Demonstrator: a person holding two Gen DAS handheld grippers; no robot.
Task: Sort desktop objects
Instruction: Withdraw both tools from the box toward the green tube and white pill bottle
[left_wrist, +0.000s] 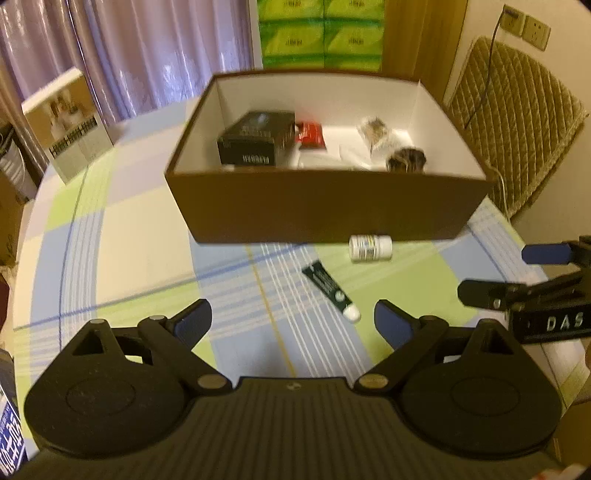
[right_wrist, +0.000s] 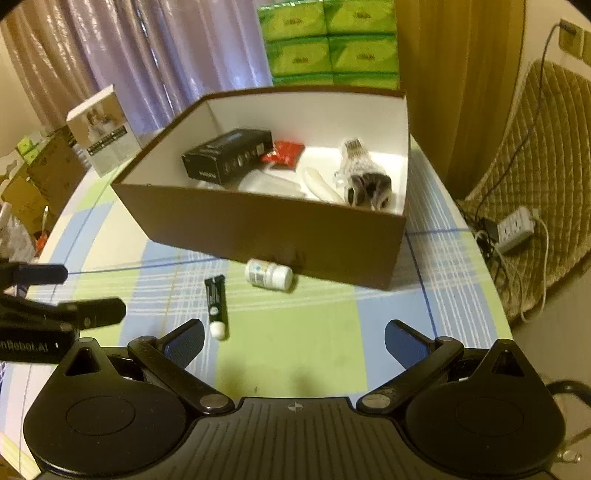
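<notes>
A brown box (left_wrist: 325, 206) with a white inside stands on the checked tablecloth. It holds a black carton (left_wrist: 255, 140), a red packet (left_wrist: 310, 134) and clear bagged items (left_wrist: 391, 147). In front of it lie a white pill bottle (left_wrist: 370, 248) (right_wrist: 269, 275) on its side and a dark green tube (left_wrist: 330, 290) (right_wrist: 216, 306) with a white cap. My left gripper (left_wrist: 293, 321) hovers open, just short of the tube. My right gripper (right_wrist: 295, 343) is open too, with the tube by its left finger. Each gripper shows in the other's view, the right gripper (left_wrist: 509, 271) and the left gripper (right_wrist: 77, 293).
A white product carton (left_wrist: 68, 125) stands at the table's far left. Green tissue packs (left_wrist: 321, 33) are stacked behind the box. Right of the table are a quilted cushion (left_wrist: 513, 122) and a power strip (right_wrist: 515, 229) with cables on the floor. Cardboard boxes (right_wrist: 33, 184) sit at the left.
</notes>
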